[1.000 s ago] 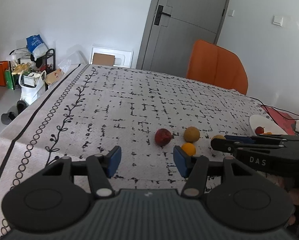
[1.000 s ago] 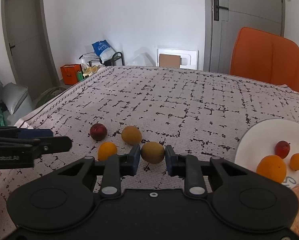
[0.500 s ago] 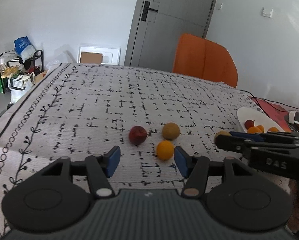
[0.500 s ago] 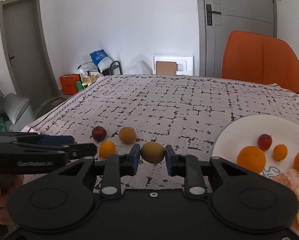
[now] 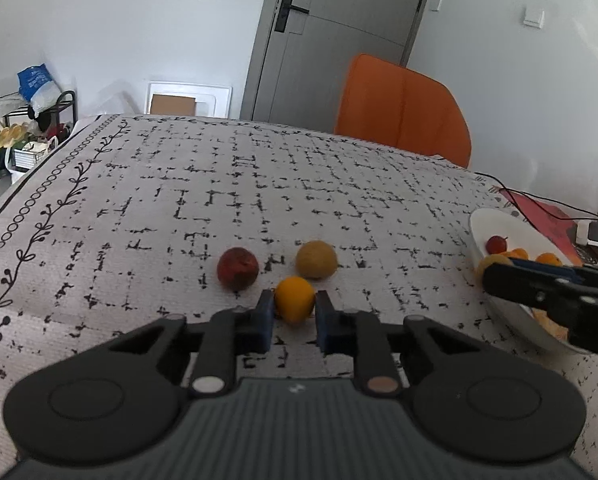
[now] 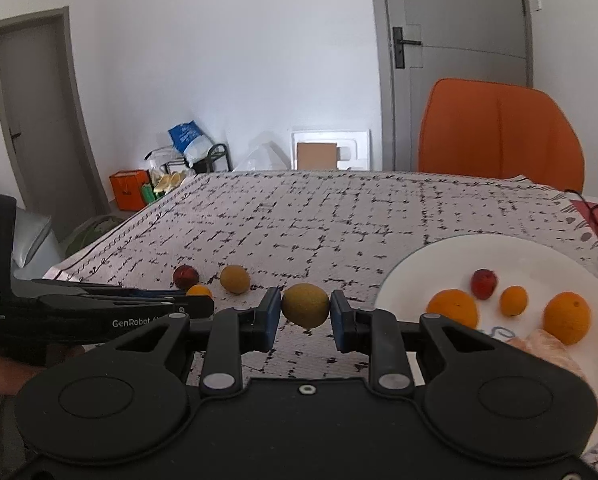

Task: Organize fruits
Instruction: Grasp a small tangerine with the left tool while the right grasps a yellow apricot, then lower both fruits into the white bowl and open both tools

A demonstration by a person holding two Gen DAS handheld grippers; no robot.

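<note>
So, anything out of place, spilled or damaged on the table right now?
Nothing spilled or visibly damaged. The white plate sits level with its fruit inside. Loose on the cloth are a red fruit and a yellow-brown fruit. The left tool brackets a small orange; the right tool holds a greenish fruit.

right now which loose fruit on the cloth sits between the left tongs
The small orange fruit, nearest of the three, sits between the left tongs; the red fruit and yellow-brown fruit lie beyond.

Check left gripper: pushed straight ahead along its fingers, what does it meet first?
The small orange fruit already between the left gripper's fingers. Beyond it, probably the yellow-brown fruit slightly right; depth is unclear.
</note>
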